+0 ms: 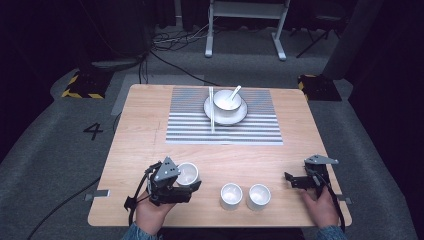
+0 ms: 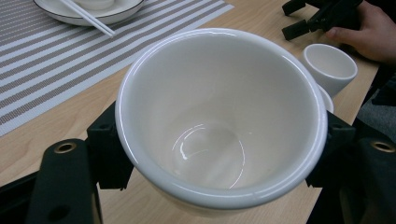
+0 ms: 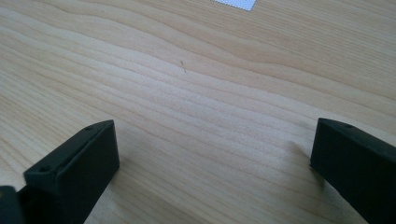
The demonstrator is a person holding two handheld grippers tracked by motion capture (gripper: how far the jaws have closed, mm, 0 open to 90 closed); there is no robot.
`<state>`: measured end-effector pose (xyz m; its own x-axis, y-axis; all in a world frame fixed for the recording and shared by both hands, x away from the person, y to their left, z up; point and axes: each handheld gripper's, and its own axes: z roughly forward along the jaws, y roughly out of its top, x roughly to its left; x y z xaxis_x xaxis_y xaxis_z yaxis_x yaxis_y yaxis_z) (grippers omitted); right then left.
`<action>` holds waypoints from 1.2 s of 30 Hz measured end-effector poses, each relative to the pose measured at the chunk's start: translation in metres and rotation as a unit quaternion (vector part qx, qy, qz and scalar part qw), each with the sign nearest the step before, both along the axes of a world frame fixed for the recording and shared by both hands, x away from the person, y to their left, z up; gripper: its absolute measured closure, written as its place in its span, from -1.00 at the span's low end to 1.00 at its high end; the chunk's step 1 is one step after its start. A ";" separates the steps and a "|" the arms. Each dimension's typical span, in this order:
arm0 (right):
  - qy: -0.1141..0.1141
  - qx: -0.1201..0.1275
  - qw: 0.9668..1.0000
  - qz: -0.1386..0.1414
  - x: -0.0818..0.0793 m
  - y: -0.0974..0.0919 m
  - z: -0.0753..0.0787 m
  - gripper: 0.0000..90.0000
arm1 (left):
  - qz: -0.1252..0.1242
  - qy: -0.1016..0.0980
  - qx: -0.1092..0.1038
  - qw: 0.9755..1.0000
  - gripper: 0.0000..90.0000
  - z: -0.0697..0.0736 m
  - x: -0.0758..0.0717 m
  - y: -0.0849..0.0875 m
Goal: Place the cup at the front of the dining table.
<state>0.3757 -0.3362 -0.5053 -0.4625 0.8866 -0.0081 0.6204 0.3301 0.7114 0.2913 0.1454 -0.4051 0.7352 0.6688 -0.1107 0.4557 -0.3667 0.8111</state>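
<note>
My left gripper (image 1: 186,181) is shut on a white cup (image 1: 188,173) near the table's front left. In the left gripper view the cup (image 2: 219,116) is empty and sits between the two black jaws, which press on its sides. Two more white cups (image 1: 231,195) (image 1: 259,196) stand side by side at the front centre; one of them (image 2: 330,67) shows behind the held cup. My right gripper (image 1: 290,180) rests at the front right, its jaws wide apart over bare wood (image 3: 210,112) with nothing between them.
A striped placemat (image 1: 225,127) lies at the far centre with a white plate (image 1: 239,116), a bowl (image 1: 227,99) holding a spoon (image 1: 234,92), and chopsticks (image 1: 211,107) across the plate's left side. The wooden table (image 1: 140,130) ends just in front of the cups.
</note>
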 end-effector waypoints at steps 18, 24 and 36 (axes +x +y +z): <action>0.000 0.000 1.000 -0.001 0.000 0.000 0.000 -0.98 | 0.012 -0.004 0.009 1.000 -0.40 0.022 0.041 0.003; 0.000 0.001 1.000 -0.001 0.000 0.000 0.000 -0.98 | 0.025 -0.010 0.015 1.000 -0.40 0.031 0.058 0.002; 0.000 0.000 1.000 -0.001 0.000 0.000 0.000 -0.98 | 0.036 -0.013 0.020 0.999 -0.40 0.035 0.088 -0.006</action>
<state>0.3758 -0.3361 -0.5053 -0.4607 0.8875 -0.0074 0.6213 0.3285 0.7114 0.3789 0.1399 -0.3701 0.6872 0.7236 -0.0645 0.4607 -0.3654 0.8089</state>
